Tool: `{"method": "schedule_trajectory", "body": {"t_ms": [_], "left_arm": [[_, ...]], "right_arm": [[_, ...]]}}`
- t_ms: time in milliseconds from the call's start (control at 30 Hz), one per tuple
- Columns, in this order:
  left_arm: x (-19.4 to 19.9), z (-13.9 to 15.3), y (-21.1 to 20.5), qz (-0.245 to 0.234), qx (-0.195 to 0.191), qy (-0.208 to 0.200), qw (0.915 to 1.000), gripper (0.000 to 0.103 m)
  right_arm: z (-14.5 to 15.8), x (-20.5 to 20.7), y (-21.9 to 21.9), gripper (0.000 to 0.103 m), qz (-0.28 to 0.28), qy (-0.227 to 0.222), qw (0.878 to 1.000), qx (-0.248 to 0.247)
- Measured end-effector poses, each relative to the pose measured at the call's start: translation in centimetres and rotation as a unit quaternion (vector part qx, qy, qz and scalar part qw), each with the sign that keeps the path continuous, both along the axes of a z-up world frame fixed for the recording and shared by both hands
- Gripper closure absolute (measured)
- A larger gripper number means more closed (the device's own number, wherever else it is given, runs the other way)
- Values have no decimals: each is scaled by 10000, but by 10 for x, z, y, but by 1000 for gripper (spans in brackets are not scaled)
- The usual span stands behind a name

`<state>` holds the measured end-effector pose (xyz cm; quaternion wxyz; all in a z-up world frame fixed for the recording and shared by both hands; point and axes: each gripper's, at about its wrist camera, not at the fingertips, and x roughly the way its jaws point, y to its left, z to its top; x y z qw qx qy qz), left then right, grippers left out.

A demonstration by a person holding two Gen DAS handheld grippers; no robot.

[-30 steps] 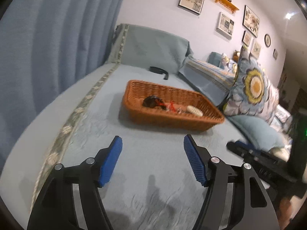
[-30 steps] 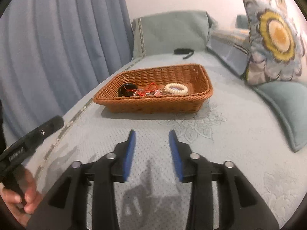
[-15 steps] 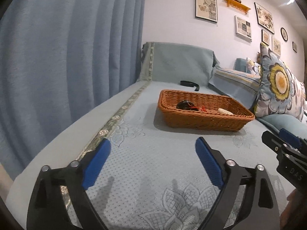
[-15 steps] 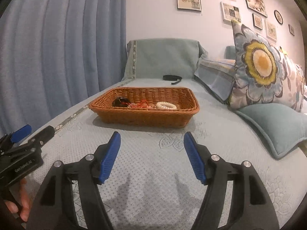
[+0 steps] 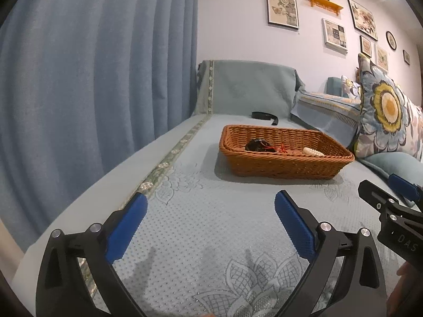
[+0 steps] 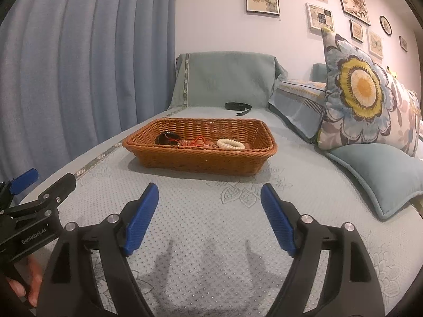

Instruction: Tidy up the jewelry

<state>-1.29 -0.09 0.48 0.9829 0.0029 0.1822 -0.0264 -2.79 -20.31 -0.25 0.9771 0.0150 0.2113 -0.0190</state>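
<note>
Both the left claw (image 5: pixel 210 215) and right claw (image 6: pixel 210 207) gape empty before the wicker basket (image 6: pixel 201 155) holding jewelry (image 6: pixel 201 142).

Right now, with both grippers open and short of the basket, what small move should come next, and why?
Probably ease the right gripper forward over the wicker basket toward the white bead bracelet. Both it and the left gripper hang open and empty above the sofa cover, and the bracelet lies apart from the tangled red cord, nearest the right side.
</note>
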Motion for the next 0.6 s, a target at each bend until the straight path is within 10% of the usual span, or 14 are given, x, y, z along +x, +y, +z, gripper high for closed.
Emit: {"method": "schedule_trajectory", "body": {"t_ms": [600], "left_arm": [[7,-1,3,107,-88,190,9997,8]], "right_arm": [[-2,0,0,27,30,33,10000,27]]}}
